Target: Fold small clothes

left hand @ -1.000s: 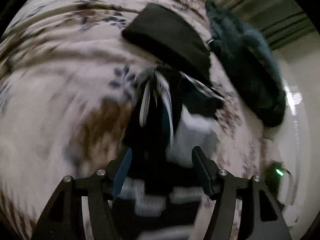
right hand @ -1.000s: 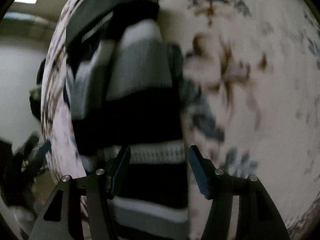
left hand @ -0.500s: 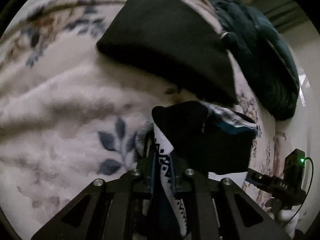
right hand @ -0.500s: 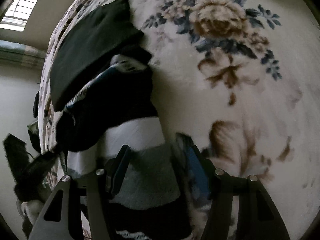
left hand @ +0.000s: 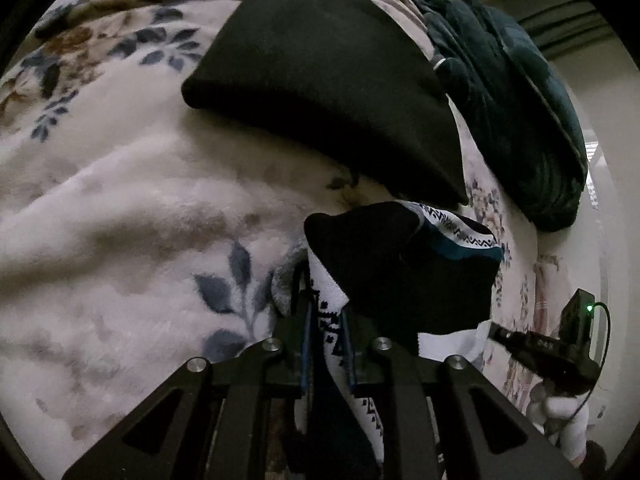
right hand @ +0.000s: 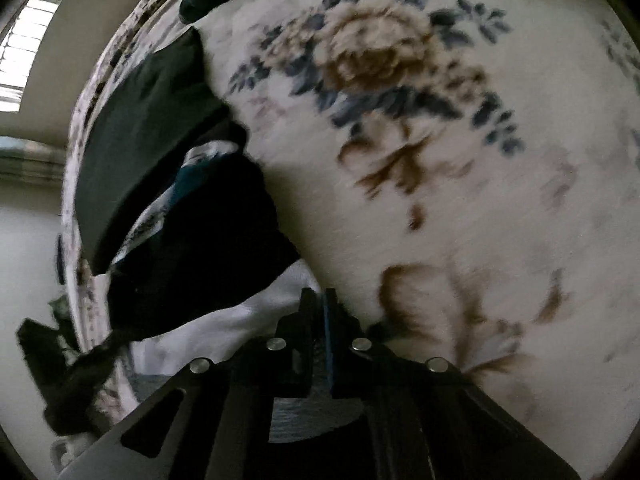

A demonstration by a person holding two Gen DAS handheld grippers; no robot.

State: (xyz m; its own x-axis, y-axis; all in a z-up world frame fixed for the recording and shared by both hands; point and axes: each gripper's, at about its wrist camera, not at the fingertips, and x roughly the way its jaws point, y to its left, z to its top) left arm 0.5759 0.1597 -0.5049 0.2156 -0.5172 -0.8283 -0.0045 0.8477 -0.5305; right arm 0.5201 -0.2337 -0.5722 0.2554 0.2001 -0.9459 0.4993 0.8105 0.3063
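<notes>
**Both claws now clamped on the sock**

A second ago your jaws stood wide; now your left gripper [left hand: 326, 344] pinches the patterned sock [left hand: 400, 272] at its white band, and your right gripper [right hand: 319, 320] has closed on its pale end. It's lifted off the floral blanket [left hand: 120, 220], just before the folded black garment [left hand: 320, 80]: the fold can begin.

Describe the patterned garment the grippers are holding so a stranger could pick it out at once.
Start from the floral blanket covering the bed, then find the plain black folded cloth lying on it. Just in front of that is the patterned garment, pinched by the left gripper and the right gripper. Unlike the plain cloth, it mixes black, white and teal bands with a zigzag print.
</notes>
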